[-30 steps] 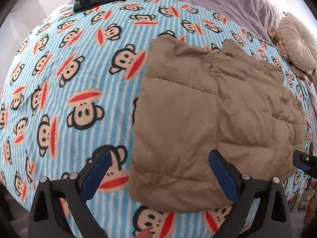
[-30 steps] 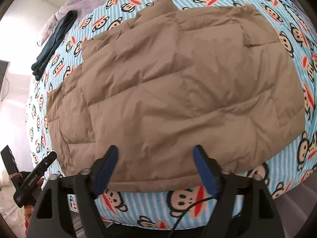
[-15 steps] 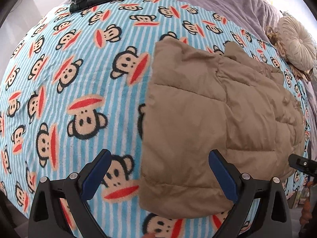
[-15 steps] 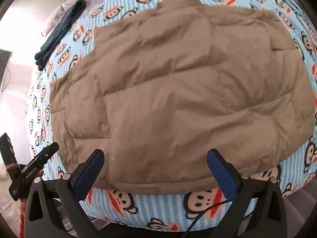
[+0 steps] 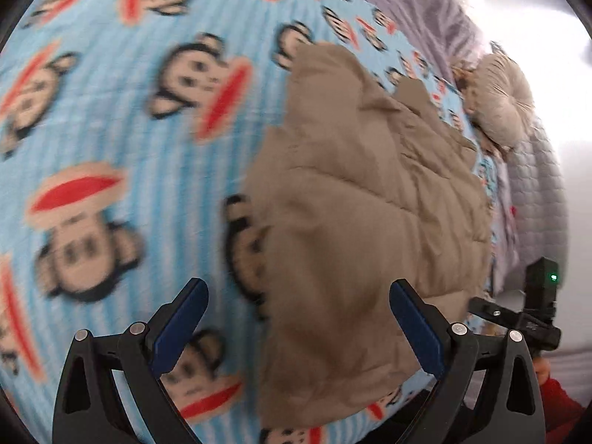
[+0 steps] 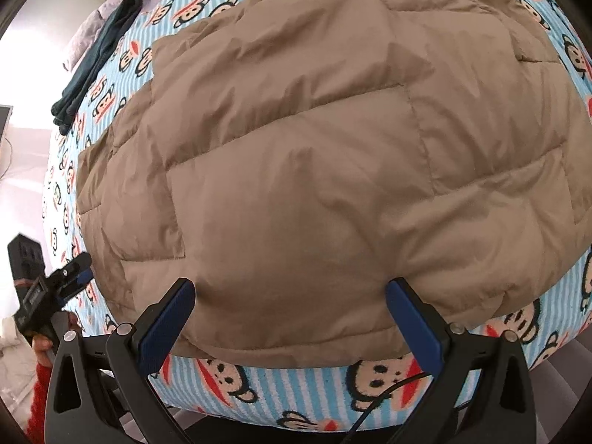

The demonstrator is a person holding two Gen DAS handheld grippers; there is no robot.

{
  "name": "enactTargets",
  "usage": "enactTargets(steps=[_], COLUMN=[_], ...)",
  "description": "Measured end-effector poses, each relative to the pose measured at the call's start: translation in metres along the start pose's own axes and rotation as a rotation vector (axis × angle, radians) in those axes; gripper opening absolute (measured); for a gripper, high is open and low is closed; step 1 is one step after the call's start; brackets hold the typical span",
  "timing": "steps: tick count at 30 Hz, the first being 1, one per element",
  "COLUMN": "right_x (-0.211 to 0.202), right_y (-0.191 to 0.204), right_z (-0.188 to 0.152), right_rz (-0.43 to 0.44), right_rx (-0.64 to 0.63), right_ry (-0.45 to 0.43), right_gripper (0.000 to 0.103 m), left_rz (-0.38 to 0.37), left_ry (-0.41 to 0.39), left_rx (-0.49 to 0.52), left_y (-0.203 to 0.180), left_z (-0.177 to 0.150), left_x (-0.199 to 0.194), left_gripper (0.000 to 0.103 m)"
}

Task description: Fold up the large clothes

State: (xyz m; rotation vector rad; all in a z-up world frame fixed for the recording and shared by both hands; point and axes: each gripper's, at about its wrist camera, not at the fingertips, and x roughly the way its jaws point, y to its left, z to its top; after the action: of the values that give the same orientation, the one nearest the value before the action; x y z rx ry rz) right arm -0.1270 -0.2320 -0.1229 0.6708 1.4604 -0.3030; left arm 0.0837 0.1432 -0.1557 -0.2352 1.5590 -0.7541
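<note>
- Jacket (image 6: 314, 170) in tan quilted down is lying spread across the monkey-print blanket (image 5: 111, 185), its hem at the near edge of the bed, just in front of me.
- My right gripper (image 6: 292, 318) is hanging over the near hem with its blue pads (image 6: 166, 325) wide apart; they have just been opening, and puffy fabric is sitting between them, though no pad is pressing on it.
- My left gripper (image 5: 296, 322) is pointing at the jacket's near left corner, its jaws also standing wide and gripping nothing; this view is blurring.
- I am judging that the folding is partly done: the jacket is showing as one compact block with layered edges along its left and far sides, and no sleeve is sticking out.
- I am reckoning at least one more fold is left, most likely bringing the near hem up toward the far end.
- Fabric is looking thick, soft and springy, with stitched panels and shallow creases, so I am expecting it to puff open again.
- Farther off, a dark folded garment (image 6: 96, 59) is resting at the far left, well apart from the jacket, and a round cushion (image 5: 499, 100) is sitting at the far right.
</note>
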Motion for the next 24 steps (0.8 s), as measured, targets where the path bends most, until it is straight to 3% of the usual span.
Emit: enactTargets(steps=[4, 12, 14, 16, 18, 23, 24], right_x=[0.004, 0.007, 0.008, 0.007, 0.002, -0.024, -0.031], right_y=[0.003, 0.003, 0.004, 0.004, 0.003, -0.003, -0.005], right_z=[0.003, 0.005, 0.005, 0.006, 0.007, 0.011, 0.014], right_rz=[-0.019, -0.029, -0.032, -0.028, -0.011, -0.021, -0.023], right_rx=[-0.007, 0.0, -0.002, -0.004, -0.008, -0.034, -0.038], right_ry=[0.015, 0.027, 0.031, 0.038, 0.045, -0.048, -0.087], right_gripper=[0.103, 0.103, 0.103, 0.103, 0.103, 0.102, 0.091], left_rz=[-0.043, -0.019, -0.022, -0.072, -0.139, -0.11, -0.101], left_ry=[0.052, 0.13, 0.116, 0.115, 0.11, 0.067, 0.058], left_rx=[0.057, 0.114, 0.137, 0.137, 0.101, 0.112, 0.108], left_y=[-0.02, -0.032, -0.036, -0.036, -0.037, -0.052, -0.056], left_z=[0.015, 0.029, 0.03, 0.031, 0.032, 0.03, 0.03], left_x=[0.029, 0.073, 0.071, 0.068, 0.062, 0.046, 0.042], left_gripper=[0.099, 0.101, 0.089, 0.048, 0.034, 0.031, 0.031])
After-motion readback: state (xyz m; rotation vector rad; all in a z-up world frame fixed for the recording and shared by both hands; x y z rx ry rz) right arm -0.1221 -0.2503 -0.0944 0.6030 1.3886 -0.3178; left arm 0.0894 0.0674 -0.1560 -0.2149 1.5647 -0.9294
